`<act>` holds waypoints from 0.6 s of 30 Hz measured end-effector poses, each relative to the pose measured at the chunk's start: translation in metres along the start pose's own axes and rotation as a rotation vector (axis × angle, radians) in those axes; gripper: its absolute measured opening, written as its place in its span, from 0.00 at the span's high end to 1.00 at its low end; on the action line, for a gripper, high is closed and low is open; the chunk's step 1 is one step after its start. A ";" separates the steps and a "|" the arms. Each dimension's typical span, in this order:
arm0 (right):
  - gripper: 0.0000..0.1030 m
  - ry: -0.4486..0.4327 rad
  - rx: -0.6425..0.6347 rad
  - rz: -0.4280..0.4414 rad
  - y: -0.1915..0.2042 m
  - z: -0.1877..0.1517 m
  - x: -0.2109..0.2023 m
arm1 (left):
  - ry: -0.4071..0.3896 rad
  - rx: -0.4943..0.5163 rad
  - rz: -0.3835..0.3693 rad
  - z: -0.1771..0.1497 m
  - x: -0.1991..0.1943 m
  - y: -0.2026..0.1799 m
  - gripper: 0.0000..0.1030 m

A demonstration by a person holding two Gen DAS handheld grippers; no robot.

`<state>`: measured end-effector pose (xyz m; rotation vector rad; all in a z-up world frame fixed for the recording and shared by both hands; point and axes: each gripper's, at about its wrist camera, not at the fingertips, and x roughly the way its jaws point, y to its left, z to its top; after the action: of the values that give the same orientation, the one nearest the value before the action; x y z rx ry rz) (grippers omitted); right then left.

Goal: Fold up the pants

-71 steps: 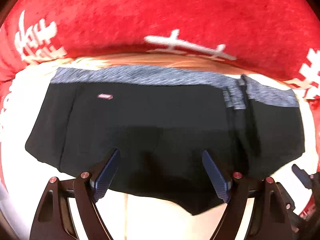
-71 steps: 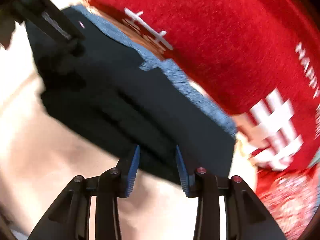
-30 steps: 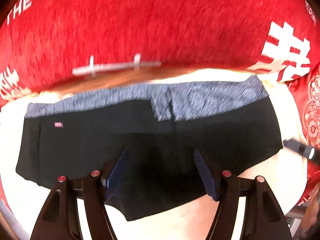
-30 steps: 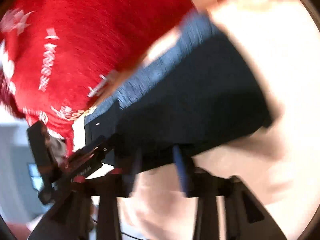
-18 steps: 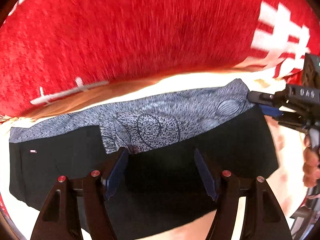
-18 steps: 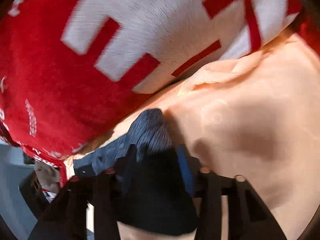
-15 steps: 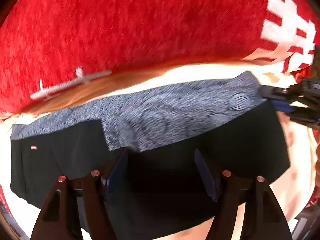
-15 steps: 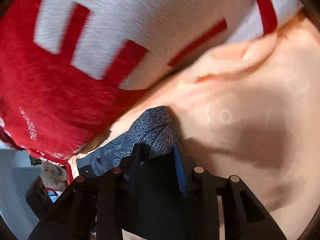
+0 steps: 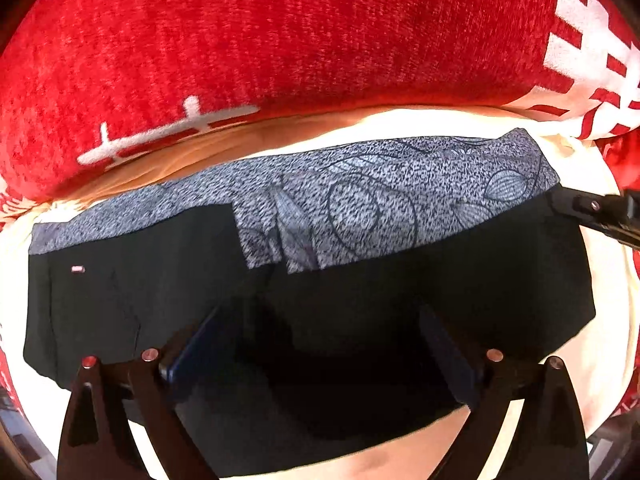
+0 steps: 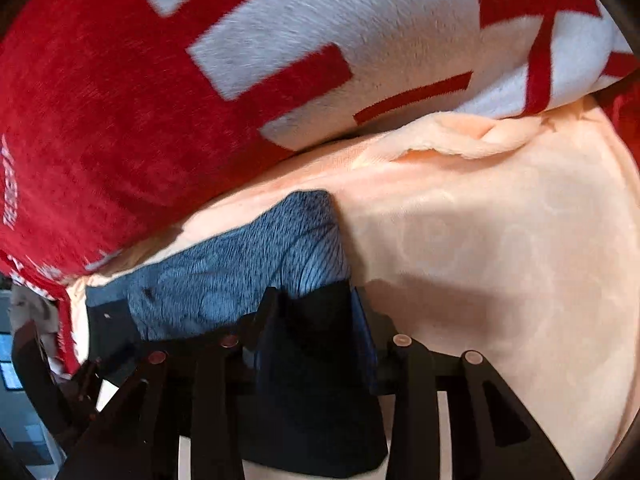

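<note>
Black pants (image 9: 360, 292) with a grey patterned waistband (image 9: 400, 200) lie flat on a cream blanket (image 9: 608, 340). My left gripper (image 9: 320, 320) hangs just over the black cloth below the waistband. Its jaws are opening wide and nothing is pinched between them. In the left wrist view my right gripper (image 9: 592, 212) touches the pants' right end. In the right wrist view my right gripper (image 10: 314, 300) sits on that corner of the pants (image 10: 312, 400), just below the waistband's end (image 10: 248, 272). Its jaws are opening slightly, and black cloth fills the gap between the pads.
A big red plush cover with white characters (image 9: 320, 40) rises right behind the waistband, and shows again in the right wrist view (image 10: 120, 100). Bare cream blanket (image 10: 500, 260) stretches to the right of the pants. A rumpled cream fold (image 10: 480, 136) lies at the red cover's foot.
The left jaws have spread much wider and the left camera has sunk closer to the pants. The right gripper swung to the waistband's right end and closed around that corner.
</note>
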<state>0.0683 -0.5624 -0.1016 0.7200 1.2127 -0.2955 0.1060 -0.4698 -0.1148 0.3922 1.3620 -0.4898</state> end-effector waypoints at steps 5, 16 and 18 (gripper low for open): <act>0.53 -0.020 0.003 -0.024 -0.002 -0.023 -0.023 | 0.015 0.003 0.001 -0.016 -0.016 0.024 0.05; 0.23 -0.004 -0.097 -0.104 0.043 -0.074 -0.032 | 0.044 -0.018 -0.025 -0.077 -0.055 0.087 0.01; 0.23 0.004 -0.111 -0.116 0.050 -0.082 -0.033 | 0.055 -0.027 -0.035 -0.089 -0.059 0.099 0.01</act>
<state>0.0244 -0.4775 -0.0678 0.5554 1.2670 -0.3200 0.0790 -0.3328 -0.0736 0.3626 1.4290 -0.4927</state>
